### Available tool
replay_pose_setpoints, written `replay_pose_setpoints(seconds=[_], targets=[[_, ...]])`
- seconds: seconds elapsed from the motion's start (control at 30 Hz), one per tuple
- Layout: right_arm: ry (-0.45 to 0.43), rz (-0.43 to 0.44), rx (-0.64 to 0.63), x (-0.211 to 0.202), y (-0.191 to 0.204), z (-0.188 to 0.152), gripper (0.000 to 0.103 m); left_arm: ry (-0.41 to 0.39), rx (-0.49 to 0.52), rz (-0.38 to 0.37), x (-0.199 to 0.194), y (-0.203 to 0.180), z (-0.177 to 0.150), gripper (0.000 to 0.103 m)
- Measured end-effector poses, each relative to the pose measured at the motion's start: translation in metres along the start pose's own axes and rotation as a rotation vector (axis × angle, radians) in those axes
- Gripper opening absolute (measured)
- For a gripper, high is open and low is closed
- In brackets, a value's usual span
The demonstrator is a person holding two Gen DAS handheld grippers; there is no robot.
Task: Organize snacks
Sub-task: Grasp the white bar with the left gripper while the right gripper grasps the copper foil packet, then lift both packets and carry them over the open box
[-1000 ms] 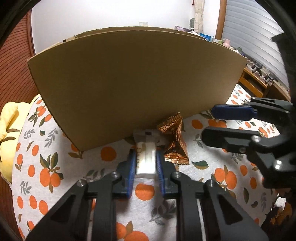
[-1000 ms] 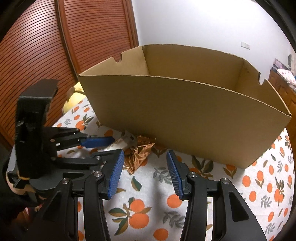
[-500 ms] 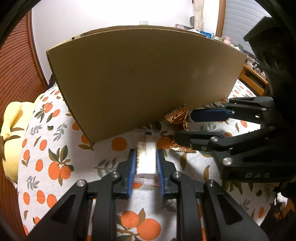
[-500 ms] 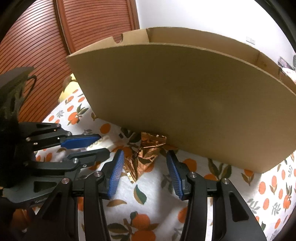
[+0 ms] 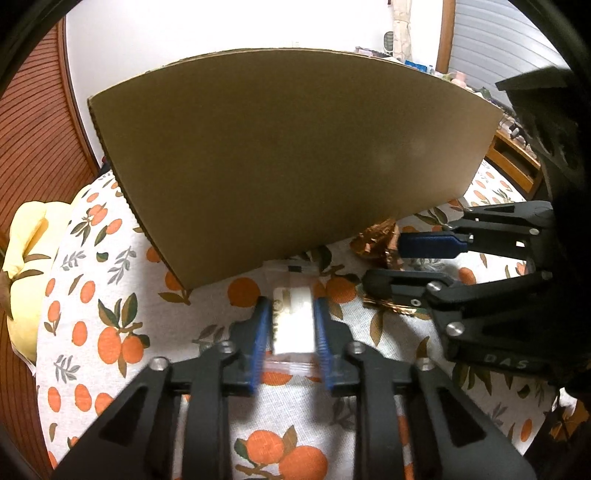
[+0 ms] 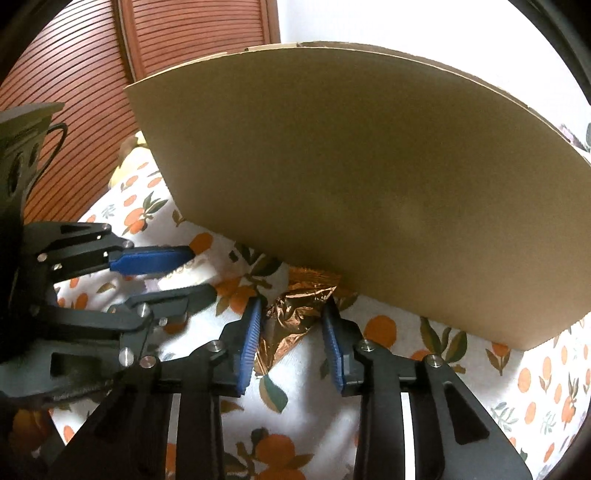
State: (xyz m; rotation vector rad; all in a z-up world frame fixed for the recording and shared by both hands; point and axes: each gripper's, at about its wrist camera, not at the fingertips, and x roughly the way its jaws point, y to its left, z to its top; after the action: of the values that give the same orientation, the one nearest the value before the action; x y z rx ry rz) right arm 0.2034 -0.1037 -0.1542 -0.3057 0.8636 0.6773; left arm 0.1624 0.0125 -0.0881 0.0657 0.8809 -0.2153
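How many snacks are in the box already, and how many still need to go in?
The inside of the cardboard box is hidden, so no count is possible. In hand: the left gripper clamps a white wrapped snack, and the right gripper has just closed on a copper foil packet. Both remain on the tablecloth outside the box.

Both fisheye views were dim and warm-toned, with the brightest area the white wall point(image 5: 184, 33) at the top, nearly blown out, while the broad face of the cardboard box point(image 5: 295, 155) sat in murky shadow. Straight edges bowed strongly toward the rims, where a black vignette closed in. The white snack pack point(image 5: 293, 325) near the lens was smeared and overexposed, and the copper foil wrapper point(image 6: 295, 306) caught small glints.
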Motion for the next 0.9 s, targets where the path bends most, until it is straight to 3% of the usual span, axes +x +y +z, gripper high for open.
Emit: replay_pose_setpoints(seconds=[0.47,0.9], targets=[[-0.052,0.035,0.048,-0.043,-0.011,-0.038,0.03,-0.014,0.038,-0.045,-0.021,-0.014,-0.019,0.019],[-0.111,0.001,0.101,-0.075,-0.027,-0.061,0.03,-0.09,0.067,-0.114,-0.055,-0.043,-0.014,0.019]])
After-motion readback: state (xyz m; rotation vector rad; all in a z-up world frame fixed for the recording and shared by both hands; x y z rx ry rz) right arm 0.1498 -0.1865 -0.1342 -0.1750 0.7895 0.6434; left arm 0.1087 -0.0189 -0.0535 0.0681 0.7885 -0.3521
